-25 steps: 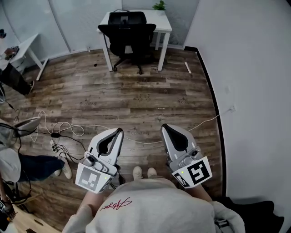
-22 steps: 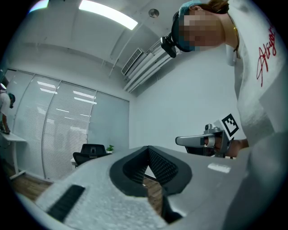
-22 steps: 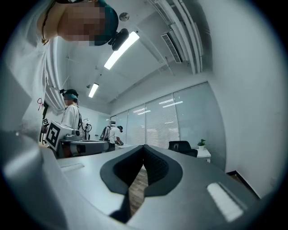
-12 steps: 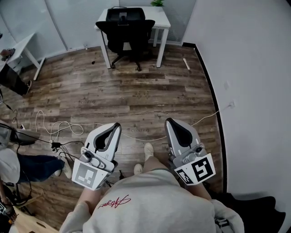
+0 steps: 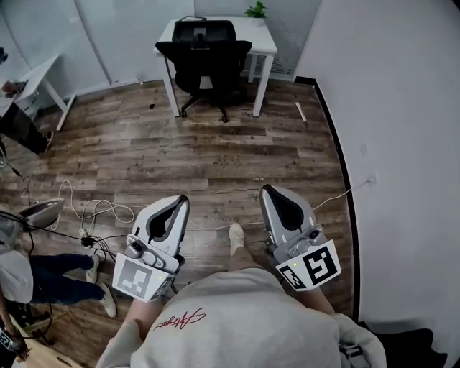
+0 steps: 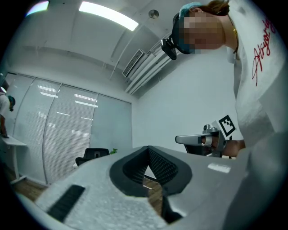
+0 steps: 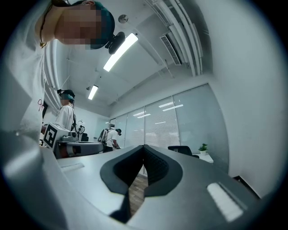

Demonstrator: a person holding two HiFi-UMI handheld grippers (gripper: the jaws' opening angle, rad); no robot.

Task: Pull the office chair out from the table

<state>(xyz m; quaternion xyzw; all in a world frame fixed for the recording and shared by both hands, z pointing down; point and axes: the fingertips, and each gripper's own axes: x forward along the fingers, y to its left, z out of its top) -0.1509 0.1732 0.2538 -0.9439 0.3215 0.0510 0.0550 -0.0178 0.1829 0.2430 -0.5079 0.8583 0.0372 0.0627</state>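
Jaws of both grippers are seen closed, with nothing held.

Head view: the left gripper [image 5: 177, 204] and right gripper [image 5: 270, 194] are held well apart from the office chair [image 5: 205, 61], which is tucked under the near edge of the table [image 5: 263, 44]. The chair is judged heavy but free-rolling, and best gripped at the backrest top. Its seat is hidden behind the backrest.

Gripper views: the chair is seen small, with its base cut off.

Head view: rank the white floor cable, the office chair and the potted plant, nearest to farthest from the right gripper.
1. White floor cable, on the floor just beside the right gripper.
2. Office chair, far ahead, pushed in at the white table.
3. Potted plant, on that table's back edge, beyond the chair.
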